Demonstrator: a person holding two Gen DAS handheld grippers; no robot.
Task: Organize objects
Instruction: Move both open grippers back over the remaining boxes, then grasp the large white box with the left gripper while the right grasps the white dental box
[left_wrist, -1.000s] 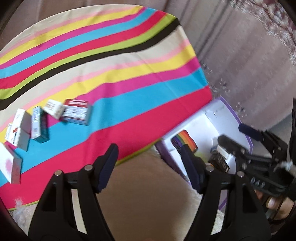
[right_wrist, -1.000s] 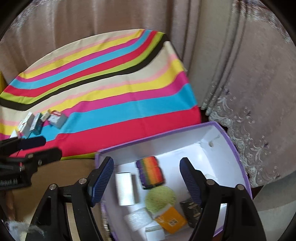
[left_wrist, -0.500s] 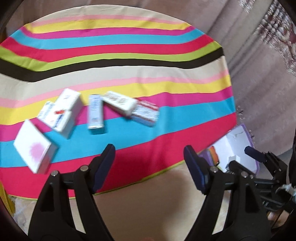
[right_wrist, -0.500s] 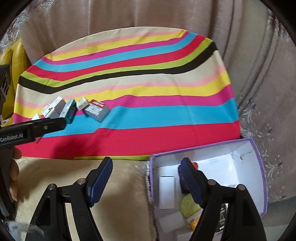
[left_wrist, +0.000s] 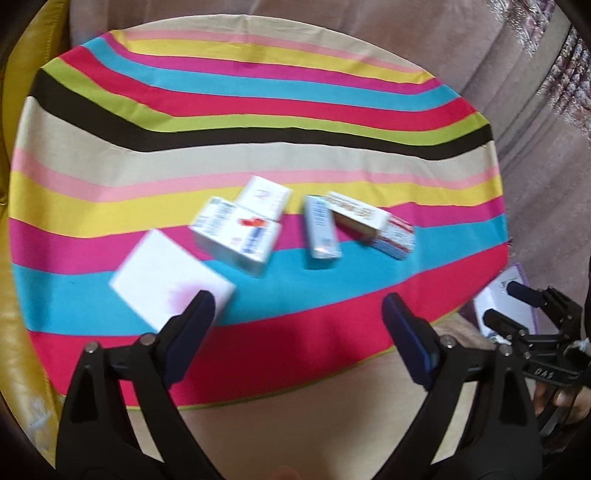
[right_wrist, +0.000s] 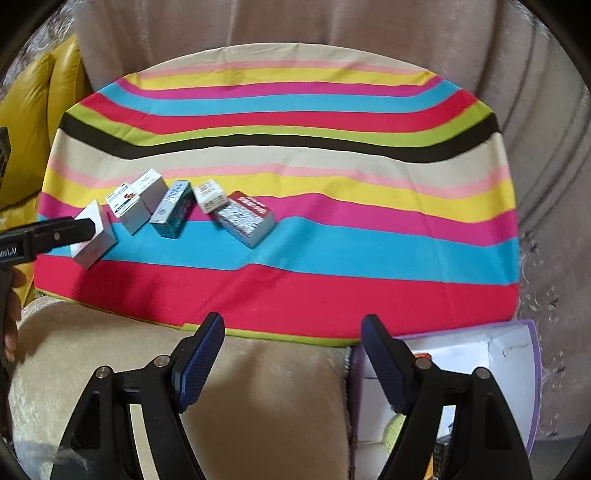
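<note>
Several small boxes lie in a row on a striped cloth (left_wrist: 258, 140): a white box with a pink mark (left_wrist: 166, 280), a white-blue-red box (left_wrist: 236, 236), a white box (left_wrist: 264, 195), a teal box (left_wrist: 321, 230), a cream box (left_wrist: 356, 216) and a red-patterned box (left_wrist: 397, 236). My left gripper (left_wrist: 297, 317) is open and empty, just in front of the pink-marked box. My right gripper (right_wrist: 291, 339) is open and empty over the cushion edge. The boxes also show in the right wrist view, with the teal box (right_wrist: 173, 212) among them. The purple storage box (right_wrist: 517, 354) sits at lower right.
The cloth (right_wrist: 295, 166) covers a beige sofa seat (right_wrist: 258, 398). A yellow cushion (right_wrist: 29, 122) is at the left. Curtains (right_wrist: 546, 110) hang behind and to the right. The purple box holds a green round item (right_wrist: 391, 432) and other small items.
Both grippers have swung left, away from the purple box and toward the row of boxes. The left gripper has come closer to the pink-marked box. Both stay open and empty.
</note>
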